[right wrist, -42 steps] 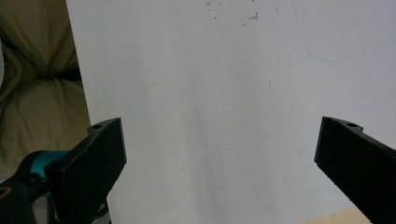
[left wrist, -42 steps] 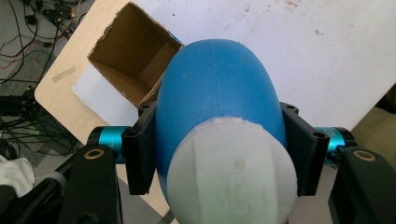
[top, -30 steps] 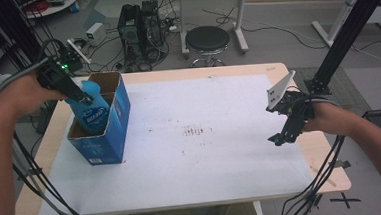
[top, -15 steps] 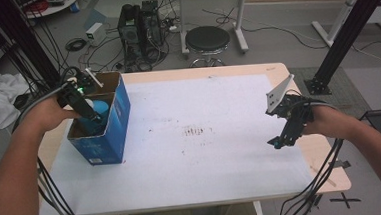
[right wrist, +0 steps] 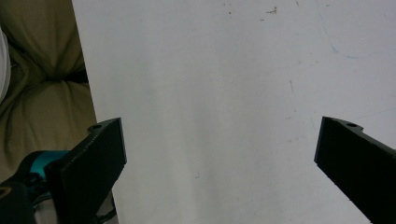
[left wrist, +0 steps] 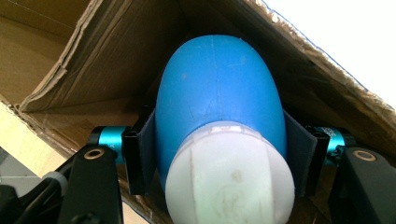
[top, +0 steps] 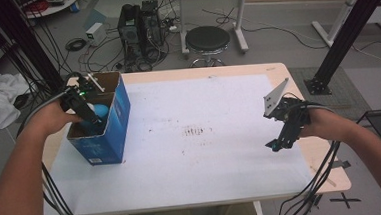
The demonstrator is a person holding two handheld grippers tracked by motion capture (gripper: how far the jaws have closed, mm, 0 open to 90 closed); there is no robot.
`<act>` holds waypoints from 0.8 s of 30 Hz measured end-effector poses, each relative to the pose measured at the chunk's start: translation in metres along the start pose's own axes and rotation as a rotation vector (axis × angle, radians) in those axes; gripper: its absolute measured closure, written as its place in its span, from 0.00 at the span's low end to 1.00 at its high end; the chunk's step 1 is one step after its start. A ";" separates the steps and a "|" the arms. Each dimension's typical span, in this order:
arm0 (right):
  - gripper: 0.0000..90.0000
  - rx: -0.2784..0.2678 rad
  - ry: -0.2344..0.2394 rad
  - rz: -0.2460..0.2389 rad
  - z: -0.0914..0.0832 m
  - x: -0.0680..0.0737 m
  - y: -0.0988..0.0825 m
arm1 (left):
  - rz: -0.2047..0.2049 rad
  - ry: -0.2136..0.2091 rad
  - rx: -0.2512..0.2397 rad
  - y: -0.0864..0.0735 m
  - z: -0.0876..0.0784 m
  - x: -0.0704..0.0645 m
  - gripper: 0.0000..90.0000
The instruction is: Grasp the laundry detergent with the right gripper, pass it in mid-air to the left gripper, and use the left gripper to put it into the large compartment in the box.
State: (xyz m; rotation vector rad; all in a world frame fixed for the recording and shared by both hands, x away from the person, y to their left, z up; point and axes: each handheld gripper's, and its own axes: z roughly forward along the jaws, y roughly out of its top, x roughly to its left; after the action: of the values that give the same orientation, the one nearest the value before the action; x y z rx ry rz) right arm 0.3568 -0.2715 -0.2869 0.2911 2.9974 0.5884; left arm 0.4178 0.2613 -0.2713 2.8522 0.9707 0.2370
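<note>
A blue bottle (left wrist: 219, 102) with a white cap (left wrist: 231, 175) is clamped between the jaws of my left gripper (left wrist: 219, 158), down inside an open cardboard box (left wrist: 116, 56). From above, the left gripper (top: 91, 118) reaches into the blue-sided box (top: 114, 122) at the table's left, and a bit of the blue bottle (top: 100, 112) shows beside it. My right gripper (top: 279, 143) hangs over the right part of the white table sheet (top: 200, 132), jaws wide apart. In the right gripper view the right gripper (right wrist: 219, 163) holds nothing, with bare white sheet (right wrist: 210, 70) between its fingers.
The box stands near the left edge of the wooden table (top: 327, 159). Cables trail from both grippers off the table's front. A round black stool (top: 207, 39), computer towers (top: 140, 20) and a black frame post (top: 344, 33) stand beyond the far edge.
My left gripper has gone down into the box with the blue bottle, which stood well above the rim a second ago. The right gripper has barely moved.
</note>
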 end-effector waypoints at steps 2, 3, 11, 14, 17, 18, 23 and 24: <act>0.01 0.007 0.002 0.018 -0.001 0.001 0.000 | -0.051 -0.001 -0.042 0.000 0.003 -0.003 0.42; 0.01 0.003 0.000 0.018 -0.001 0.001 0.000 | -0.018 -0.006 -0.004 0.001 0.001 0.000 0.42; 0.01 -0.008 -0.002 0.011 -0.001 0.002 0.002 | -0.111 -0.019 -0.092 0.001 0.005 -0.002 0.41; 0.01 -0.014 -0.006 0.014 -0.002 0.002 0.001 | -0.116 -0.016 -0.105 0.000 0.000 0.001 0.35; 0.01 -0.023 -0.010 0.012 -0.003 0.002 0.001 | -0.118 -0.005 -0.128 -0.001 -0.006 0.000 0.34; 0.01 -0.027 -0.011 0.007 -0.004 0.001 0.001 | -0.117 -0.005 -0.142 -0.002 -0.010 0.001 0.33; 0.01 -0.030 -0.018 0.008 -0.005 0.002 0.001 | -0.110 0.006 -0.169 -0.004 -0.026 0.001 0.33; 0.01 -0.029 -0.017 0.008 -0.005 0.003 0.001 | -0.107 0.009 -0.167 -0.004 -0.029 0.001 0.33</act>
State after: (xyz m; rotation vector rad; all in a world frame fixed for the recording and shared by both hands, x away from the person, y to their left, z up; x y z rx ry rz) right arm 0.3534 -0.2719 -0.2819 0.3045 2.9698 0.6269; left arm 0.4104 0.2669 -0.2433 2.6419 1.0491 0.3047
